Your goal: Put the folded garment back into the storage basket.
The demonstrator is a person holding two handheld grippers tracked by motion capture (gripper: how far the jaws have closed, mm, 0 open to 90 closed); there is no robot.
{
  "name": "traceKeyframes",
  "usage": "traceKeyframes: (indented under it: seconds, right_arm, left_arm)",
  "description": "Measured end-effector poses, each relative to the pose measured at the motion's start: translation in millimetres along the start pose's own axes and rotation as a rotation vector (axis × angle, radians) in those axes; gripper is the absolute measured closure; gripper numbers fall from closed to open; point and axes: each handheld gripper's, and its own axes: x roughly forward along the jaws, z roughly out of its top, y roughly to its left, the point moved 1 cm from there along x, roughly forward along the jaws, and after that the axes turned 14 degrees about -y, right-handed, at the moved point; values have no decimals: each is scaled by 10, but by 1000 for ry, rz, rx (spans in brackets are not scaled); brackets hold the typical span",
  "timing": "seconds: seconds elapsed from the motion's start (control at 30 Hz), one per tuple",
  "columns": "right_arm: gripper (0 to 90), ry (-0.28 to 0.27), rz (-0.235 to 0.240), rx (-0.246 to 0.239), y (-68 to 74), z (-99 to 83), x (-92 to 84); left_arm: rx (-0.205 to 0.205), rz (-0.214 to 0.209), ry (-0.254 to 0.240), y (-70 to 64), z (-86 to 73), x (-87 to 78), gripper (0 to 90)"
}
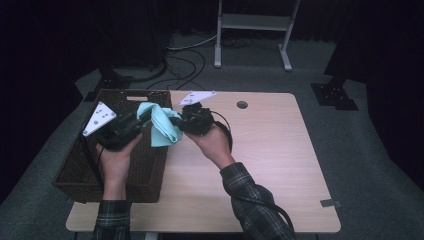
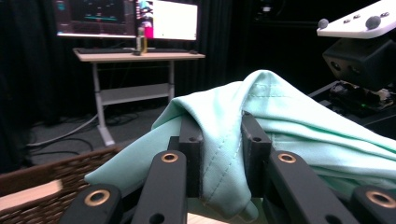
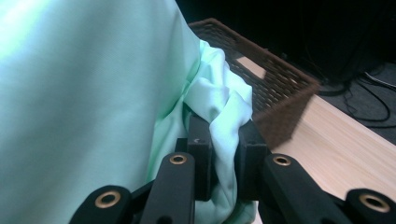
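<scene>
Nearest to me, my own two black jaws rise from six o'clock in each gripper view, and both pairs are clamped on the same mint-green cloth (image 2: pixel 280 121). In the left gripper view the fabric runs down between the pads as a stitched fold and drapes away toward three o'clock. In the right gripper view a bunched ridge of it is pinched between the pads, with a broad sheet of it spreading from nine to twelve o'clock.

From above, my left gripper (image 1: pixel 141 120) and my right gripper (image 1: pixel 176 120) face each other across the cloth, which hangs in the air between them, its loose end drooping toward six o'clock. It is lifted over the right-hand rim of the brown wicker basket (image 1: pixel 75 165), which sits at nine o'clock on the wooden table (image 1: pixel 270 160). My left hand (image 1: pixel 117 160) is above the basket; my right hand (image 1: pixel 216 145) is above bare tabletop just beside it.

Farther out, at twelve o'clock in the left gripper view, a desk (image 2: pixel 135 56) carries lit monitors (image 2: pixel 126 18).
</scene>
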Motion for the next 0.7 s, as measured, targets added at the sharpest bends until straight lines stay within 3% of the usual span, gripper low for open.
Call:
traceKeyframes:
  seconds: [0.07,0.3,0.47,0.6,0.7]
  right_arm:
    - [798,-2,7,-9,26,14,65]
    - [797,1,71,-32,246,80,600]
    - [797,19,108,-40,385,67,953]
    - [796,26,128,-44,452,45,1163]
    - [796,27,134,-61,493,31,1284]
  left_arm:
    - [9,20,5,66,-2,-47,757]
    - [41,107,13,364,-56,-303,757]
    - [41,150,31,543,-112,-445,757]
    - [15,183,15,677,-159,-553,756]
    - [20,201,33,749,-197,-607,756]
